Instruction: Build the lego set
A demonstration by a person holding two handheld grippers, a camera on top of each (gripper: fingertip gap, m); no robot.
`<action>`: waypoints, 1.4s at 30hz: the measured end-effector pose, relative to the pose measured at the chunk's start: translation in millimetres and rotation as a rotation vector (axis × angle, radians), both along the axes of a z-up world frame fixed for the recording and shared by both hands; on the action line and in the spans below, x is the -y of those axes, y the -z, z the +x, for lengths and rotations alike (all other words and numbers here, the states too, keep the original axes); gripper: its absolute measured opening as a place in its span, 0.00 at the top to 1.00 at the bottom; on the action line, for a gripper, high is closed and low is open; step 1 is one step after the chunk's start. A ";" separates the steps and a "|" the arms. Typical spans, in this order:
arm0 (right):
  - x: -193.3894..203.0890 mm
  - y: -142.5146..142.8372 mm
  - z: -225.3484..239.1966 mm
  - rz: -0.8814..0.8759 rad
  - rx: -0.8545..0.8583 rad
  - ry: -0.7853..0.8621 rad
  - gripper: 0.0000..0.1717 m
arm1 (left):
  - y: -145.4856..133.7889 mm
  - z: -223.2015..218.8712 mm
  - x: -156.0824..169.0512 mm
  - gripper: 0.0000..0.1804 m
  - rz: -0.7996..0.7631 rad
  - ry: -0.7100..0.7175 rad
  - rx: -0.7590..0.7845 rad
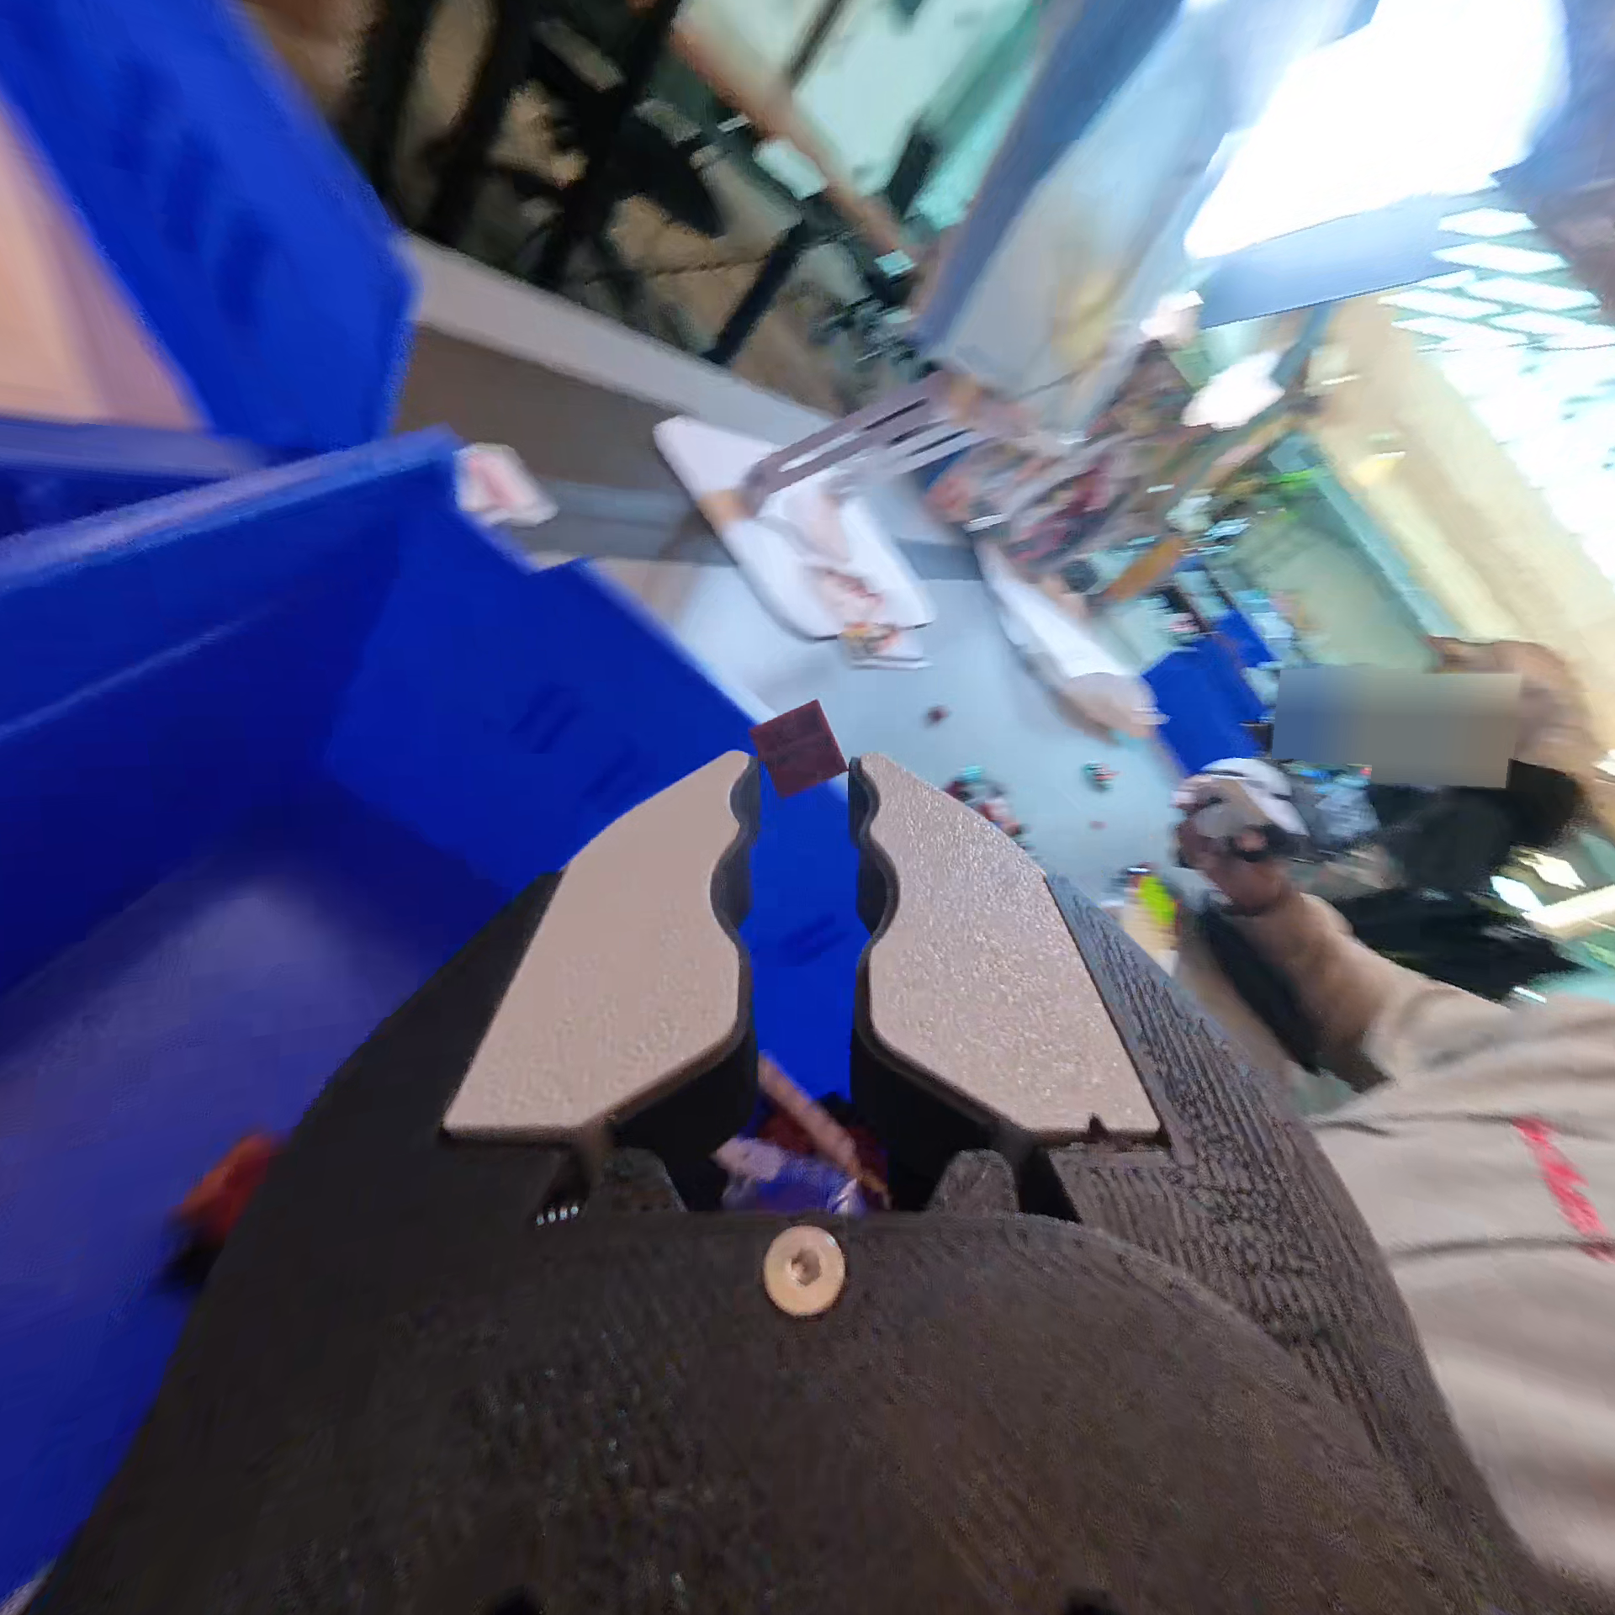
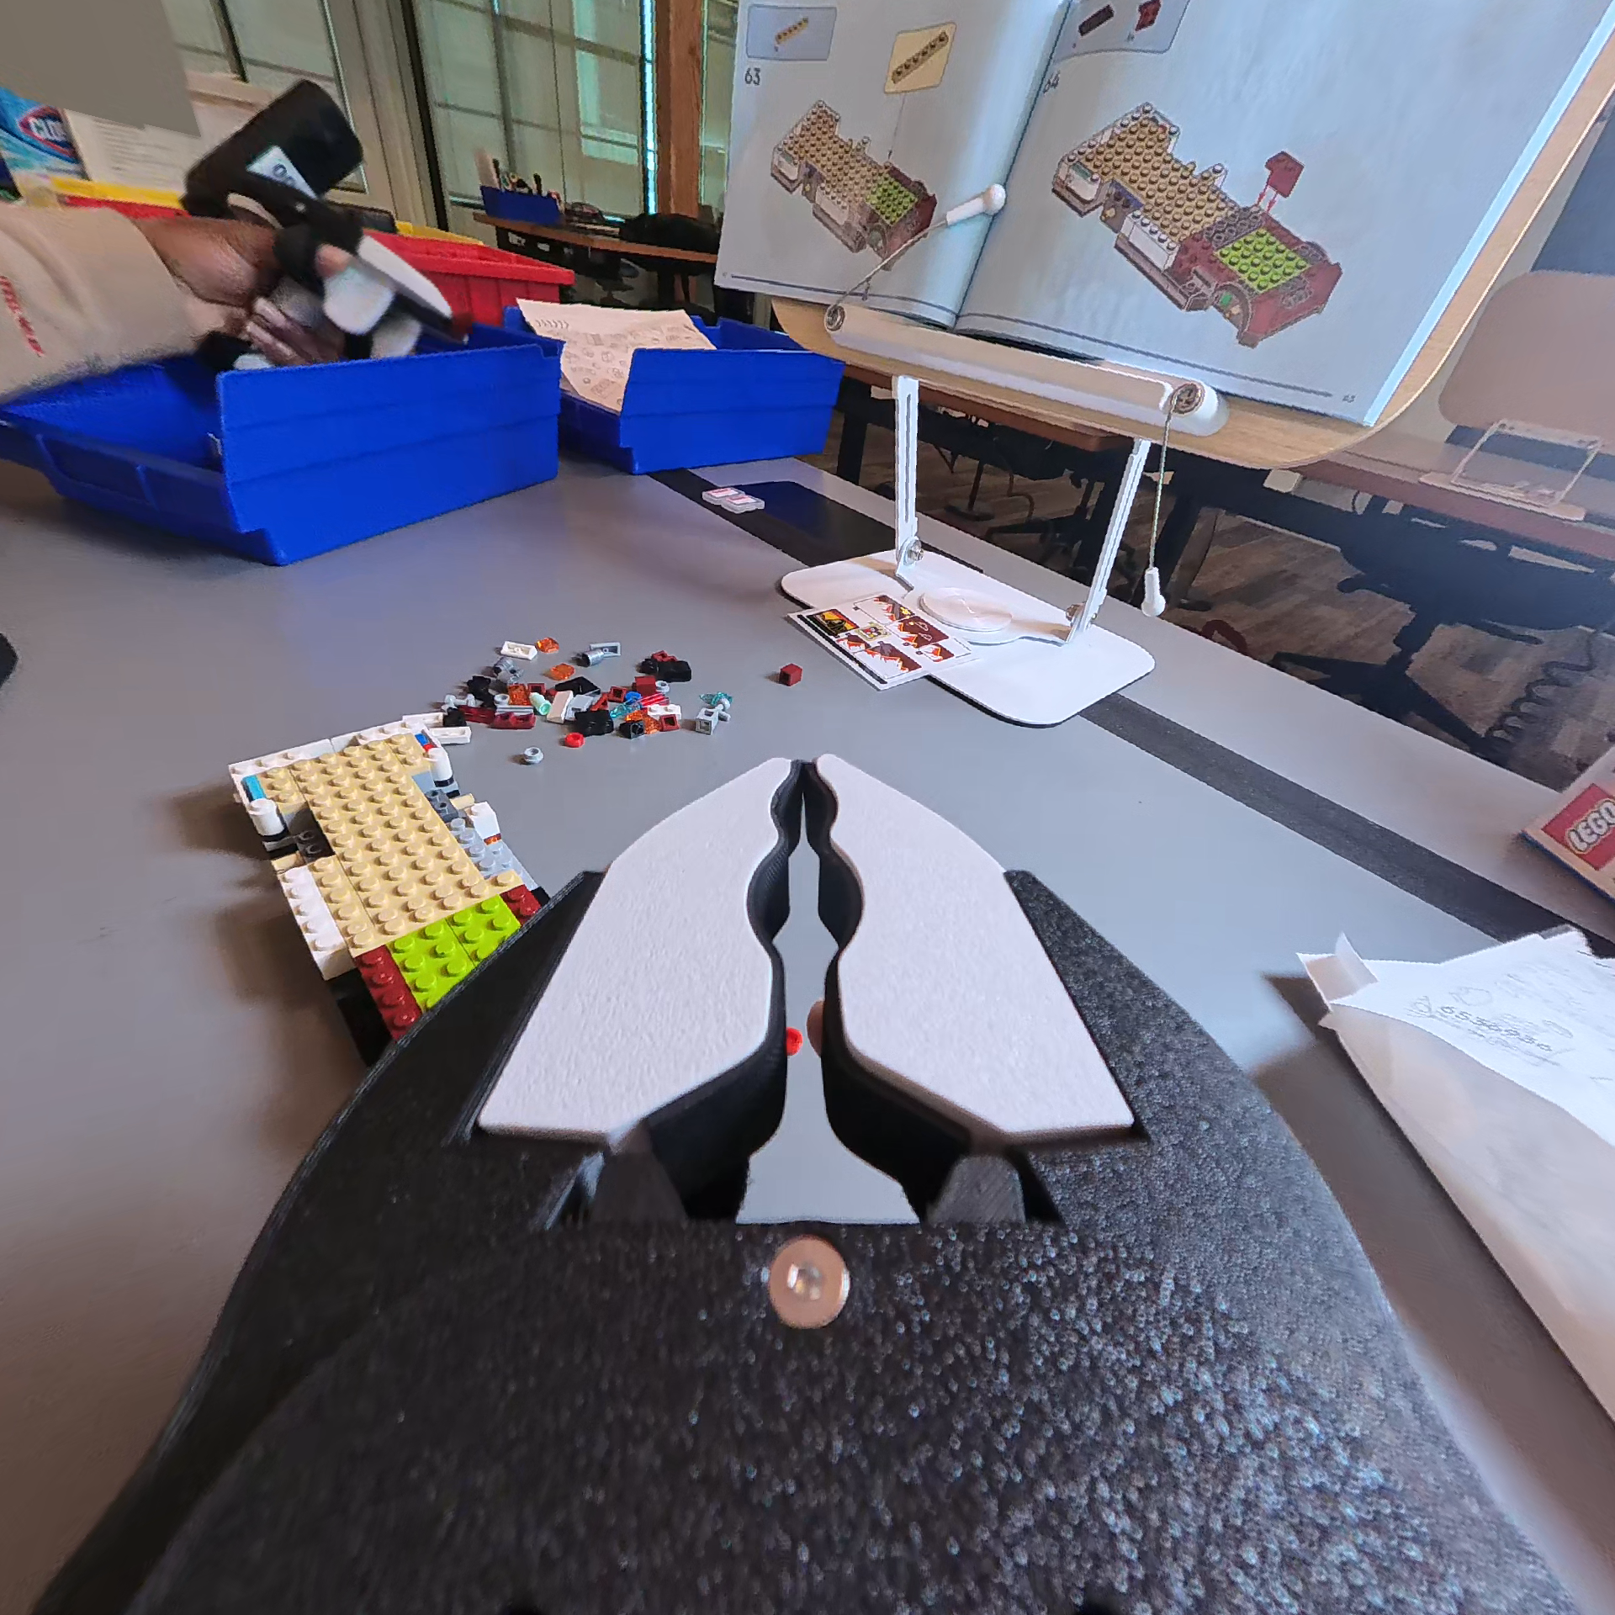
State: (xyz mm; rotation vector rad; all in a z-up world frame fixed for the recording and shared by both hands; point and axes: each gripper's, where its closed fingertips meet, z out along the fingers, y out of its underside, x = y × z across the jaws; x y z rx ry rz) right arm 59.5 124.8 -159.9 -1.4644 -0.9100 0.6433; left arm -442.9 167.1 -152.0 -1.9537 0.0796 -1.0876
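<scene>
I am holding my left tongs (image 1: 802, 769) over a blue bin (image 1: 262, 743) that is filling the left side of the left wrist view. Its fingertips are standing a narrow way apart and are pinching a small dark red square plate (image 1: 797, 745) by its lower corners; the plate is sticking up past the tips at frame centre. The view is blurring heavily.

I am keeping my right tongs (image 2: 806, 767) low over the grey table (image 2: 1136, 830), tips meeting, nothing between them. A partly built brick model (image 2: 384, 865) with a tan studded top is lying at their left, a scatter of loose small pieces (image 2: 594, 690) beyond it. An open instruction booklet (image 2: 1092, 192) is resting on a white stand (image 2: 1031, 664), upper right.
</scene>
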 end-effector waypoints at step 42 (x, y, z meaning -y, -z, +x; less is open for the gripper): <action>-5.5 15.2 -6.5 0.005 0.085 0.029 1.00 | 106.1 -14.8 7.4 0.88 -0.375 0.131 -0.995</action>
